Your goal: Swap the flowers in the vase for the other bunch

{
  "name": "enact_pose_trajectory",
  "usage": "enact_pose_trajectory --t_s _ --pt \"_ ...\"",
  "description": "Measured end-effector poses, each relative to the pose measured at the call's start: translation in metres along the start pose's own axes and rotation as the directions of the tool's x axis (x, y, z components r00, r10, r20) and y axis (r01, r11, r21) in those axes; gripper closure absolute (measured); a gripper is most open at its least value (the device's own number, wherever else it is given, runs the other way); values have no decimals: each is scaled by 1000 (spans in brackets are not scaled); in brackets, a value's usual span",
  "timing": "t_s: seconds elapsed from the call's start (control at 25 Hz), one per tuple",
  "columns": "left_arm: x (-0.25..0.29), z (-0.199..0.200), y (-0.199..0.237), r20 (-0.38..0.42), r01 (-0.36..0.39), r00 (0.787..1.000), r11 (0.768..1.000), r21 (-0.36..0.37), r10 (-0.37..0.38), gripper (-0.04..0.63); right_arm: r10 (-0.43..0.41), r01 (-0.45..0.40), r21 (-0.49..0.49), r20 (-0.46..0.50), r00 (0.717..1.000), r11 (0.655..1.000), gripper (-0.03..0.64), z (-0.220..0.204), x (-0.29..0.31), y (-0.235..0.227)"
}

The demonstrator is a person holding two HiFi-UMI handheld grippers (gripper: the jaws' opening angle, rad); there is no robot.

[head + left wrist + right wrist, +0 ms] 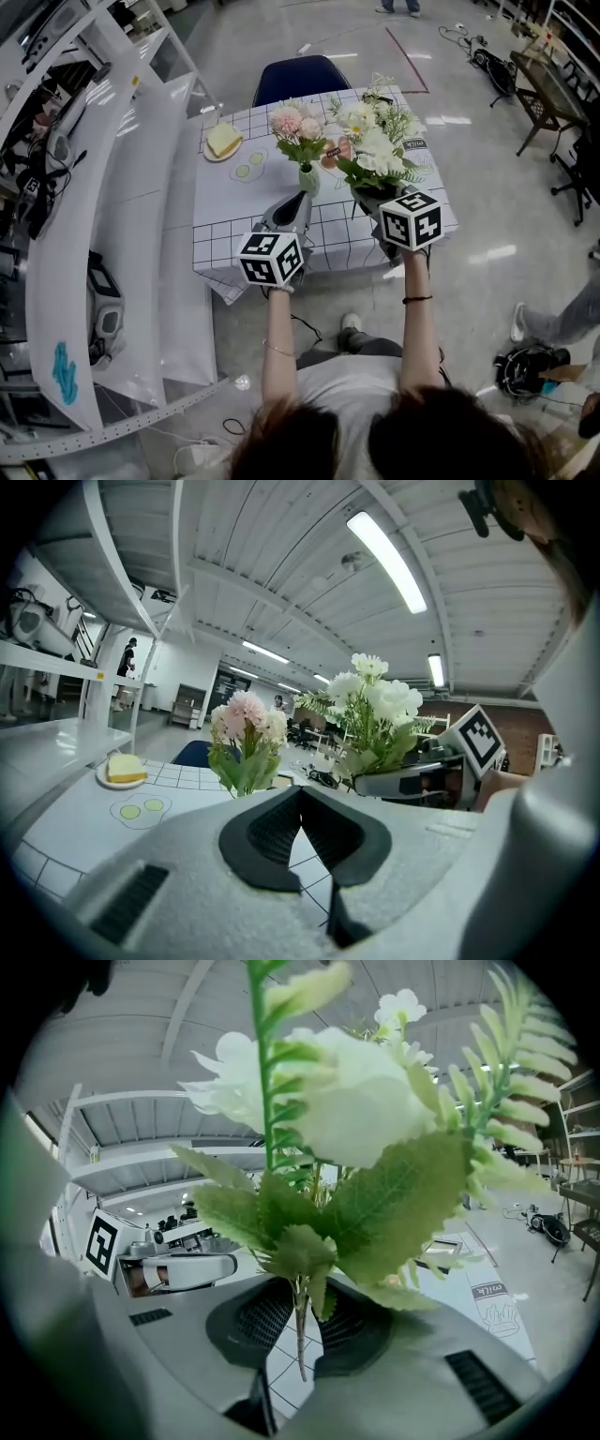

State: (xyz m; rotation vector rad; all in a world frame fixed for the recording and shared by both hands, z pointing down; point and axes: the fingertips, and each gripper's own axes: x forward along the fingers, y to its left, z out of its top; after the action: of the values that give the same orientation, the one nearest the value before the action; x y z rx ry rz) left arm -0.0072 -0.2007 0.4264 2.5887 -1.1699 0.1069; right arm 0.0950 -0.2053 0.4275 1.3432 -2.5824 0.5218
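A small pale vase [308, 178] stands on the grid-patterned tablecloth [225, 225] and holds pink flowers [298, 122]. My left gripper [301, 199] is shut and empty, its tip just in front of the vase; in the left gripper view its jaws [300, 797] meet below the pink flowers [247, 728] and hide the vase. My right gripper [374, 199] is shut on the stems of a white bunch [375, 145] with green leaves, held upright to the right of the vase. In the right gripper view the thin stems [300, 1326] sit pinched between the pads, and the white blooms [347, 1110] fill the picture.
A plate with a yellow block [223, 141] and a pale mat with two green slices [248, 167] lie at the table's left. A blue chair [302, 77] stands behind the table. White shelving [112, 206] runs along the left. A milk carton [487, 1307] lies on the table's right.
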Motion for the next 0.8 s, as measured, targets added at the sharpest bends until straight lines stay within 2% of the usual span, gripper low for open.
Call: enact_pose_trajectory --t_s 0.2,0.48,0.64,0.8 --pt "9 2 6 1 -6 1000 1000 -19 6 584 6 -6 3 -4 1000 1000 563 3 6 -10" --pt "16 6 8 28 57 998 997 -53 -55 584 -1 1 38 0 1000 999 563 3 13 -15" --pt "25 3 17 1 69 998 996 -55 -69 584 -18 18 53 -2 1000 998 563 3 19 -20" --pt "38 -5 24 -57 94 994 994 -59 -97 583 -47 47 69 3 999 996 563 8 25 -30"
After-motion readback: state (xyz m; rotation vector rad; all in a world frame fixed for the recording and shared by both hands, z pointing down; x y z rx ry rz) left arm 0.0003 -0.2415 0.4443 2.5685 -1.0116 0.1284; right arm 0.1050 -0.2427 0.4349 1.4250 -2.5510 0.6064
